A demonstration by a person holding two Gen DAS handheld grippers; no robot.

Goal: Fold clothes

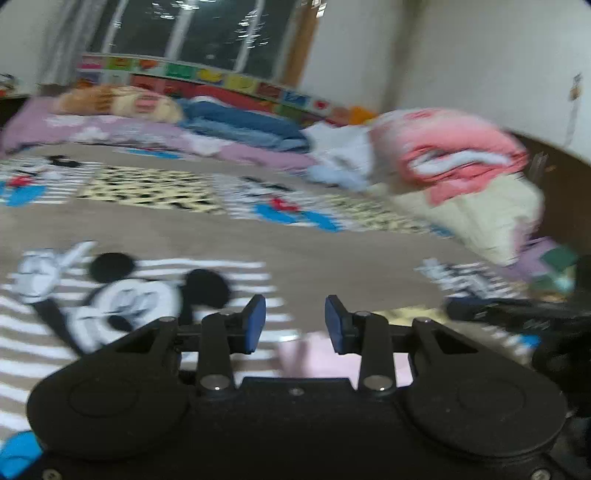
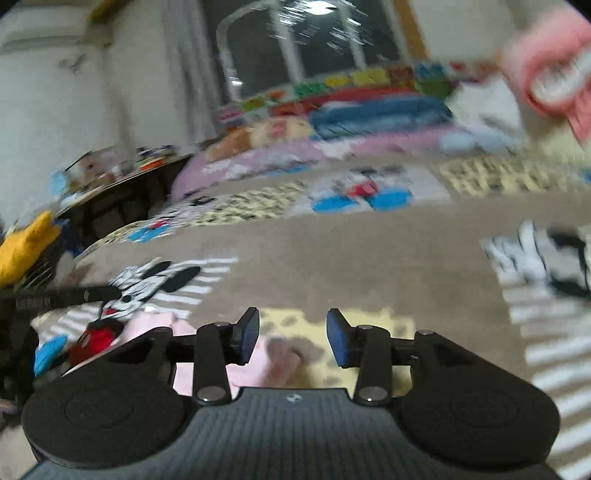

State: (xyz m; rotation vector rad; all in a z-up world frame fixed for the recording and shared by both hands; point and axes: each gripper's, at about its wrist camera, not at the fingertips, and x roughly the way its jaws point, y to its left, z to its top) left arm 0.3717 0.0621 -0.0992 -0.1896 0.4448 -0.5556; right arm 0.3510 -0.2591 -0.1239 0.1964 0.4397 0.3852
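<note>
A pale pink garment (image 1: 317, 356) lies on the Mickey Mouse bedspread (image 1: 295, 251), just under and behind my left gripper (image 1: 295, 321), which is open and empty above it. In the right wrist view the same pink garment (image 2: 255, 363) lies low between and left of the fingers of my right gripper (image 2: 292, 338), which is open and empty. The other gripper's black body (image 2: 55, 295) shows at the left edge. Both views are motion blurred.
A pile of pink and cream bedding (image 1: 461, 173) sits at the bed's right, with blue folded cloth (image 1: 243, 123) and an orange pillow (image 1: 118, 101) at the far side. A dark window (image 1: 207, 29) is behind. A cluttered dark side table (image 2: 110, 184) stands left.
</note>
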